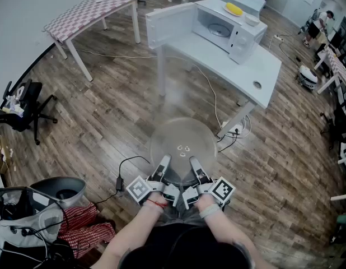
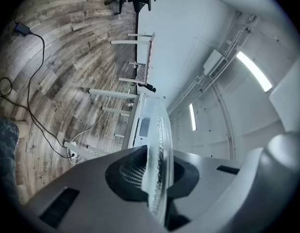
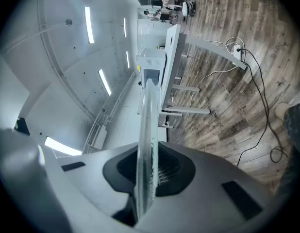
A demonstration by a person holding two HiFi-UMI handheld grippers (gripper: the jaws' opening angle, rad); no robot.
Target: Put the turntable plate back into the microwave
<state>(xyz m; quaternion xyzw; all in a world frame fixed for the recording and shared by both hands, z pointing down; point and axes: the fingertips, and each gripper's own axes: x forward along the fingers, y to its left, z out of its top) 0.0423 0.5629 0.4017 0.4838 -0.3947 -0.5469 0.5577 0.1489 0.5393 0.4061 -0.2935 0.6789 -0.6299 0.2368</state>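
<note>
A round clear glass turntable plate [image 1: 183,144] hangs level over the wooden floor in front of me. Both grippers hold its near rim: my left gripper [image 1: 163,161] is shut on the left part and my right gripper [image 1: 193,162] on the right part. In the left gripper view the plate [image 2: 157,144] runs edge-on between the jaws, and likewise the plate [image 3: 147,140] in the right gripper view. The white microwave [image 1: 232,27] stands far ahead on a white table [image 1: 257,66], with its door [image 1: 170,24] swung open to the left.
A yellow object [image 1: 233,8] lies on top of the microwave. A checkered table [image 1: 92,13] stands at the far left, an office chair [image 1: 19,114] at the left edge. A grey bin [image 1: 58,189] and red cloth [image 1: 78,224] sit near my left. Cables [image 1: 125,164] cross the floor.
</note>
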